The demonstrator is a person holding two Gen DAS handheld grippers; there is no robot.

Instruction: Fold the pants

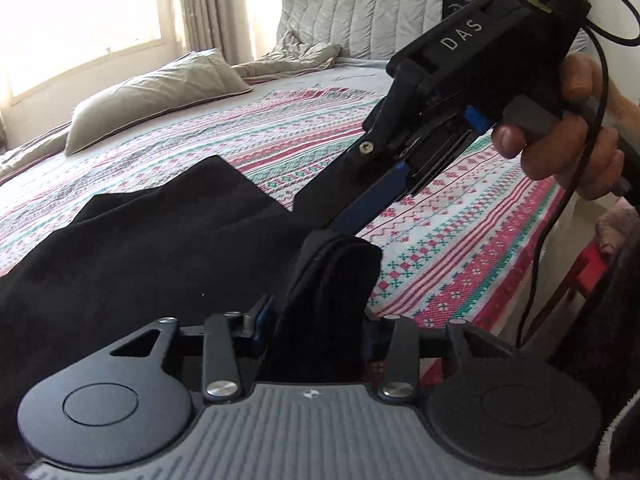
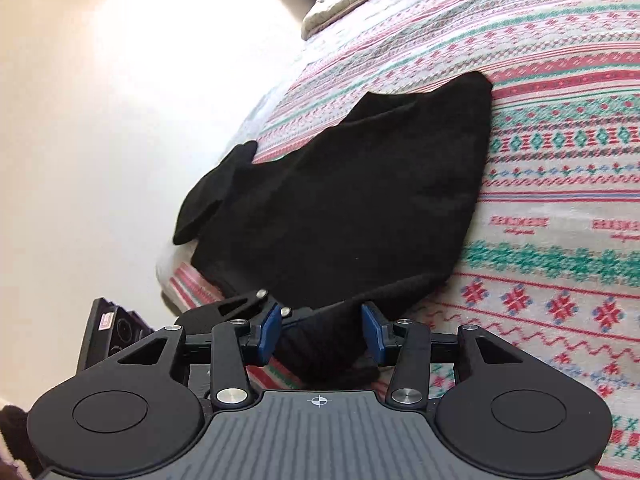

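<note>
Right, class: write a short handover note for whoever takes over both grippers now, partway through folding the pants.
Left gripper: fingers shut on a raised fold of the black fabric pants.
Right gripper: fingers shut on the same near edge, close beside the left.
Pants: lying unevenly on the red-and-green patterned bedspread, one end over the bed's edge.
Done: near edge picked up by both.
Left: probably carry that edge across, lay it flat, smooth the fold.
</note>
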